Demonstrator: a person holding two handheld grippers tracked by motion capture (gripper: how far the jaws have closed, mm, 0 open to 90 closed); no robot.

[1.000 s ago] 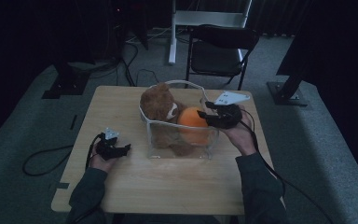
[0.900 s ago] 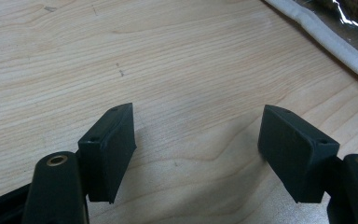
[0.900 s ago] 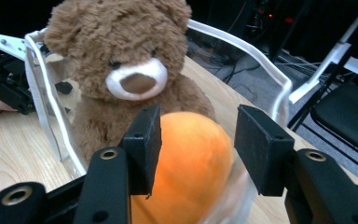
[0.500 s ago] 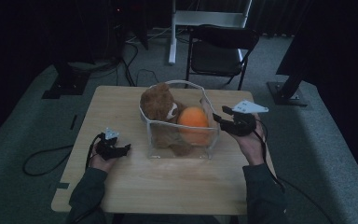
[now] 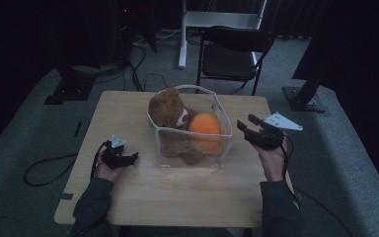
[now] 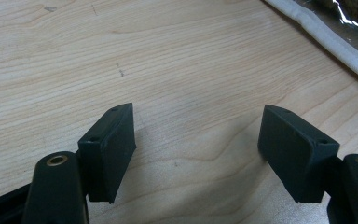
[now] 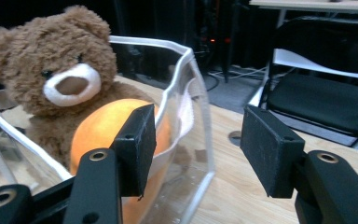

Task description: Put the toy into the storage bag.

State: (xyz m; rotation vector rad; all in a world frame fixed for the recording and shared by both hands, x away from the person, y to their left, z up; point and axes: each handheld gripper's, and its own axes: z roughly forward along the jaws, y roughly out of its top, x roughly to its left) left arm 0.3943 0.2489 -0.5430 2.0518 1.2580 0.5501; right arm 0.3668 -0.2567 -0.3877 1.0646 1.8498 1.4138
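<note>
I judge the packing done: the orange ball point(image 5: 205, 129) sits beside the teddy bear point(image 5: 170, 112) inside the clear bag point(image 5: 223, 143), and my right gripper point(image 5: 247, 129), fingers just opening and empty, is outside it, while my left gripper point(image 5: 128, 159) rests apart-fingered on the worktop point(image 5: 177, 197).

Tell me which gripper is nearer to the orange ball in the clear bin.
Right. The right gripper sits just outside the clear bin wall beside the orange ball, jaws open and empty. The left gripper rests on the table on the bin's far side, farther off.
</note>
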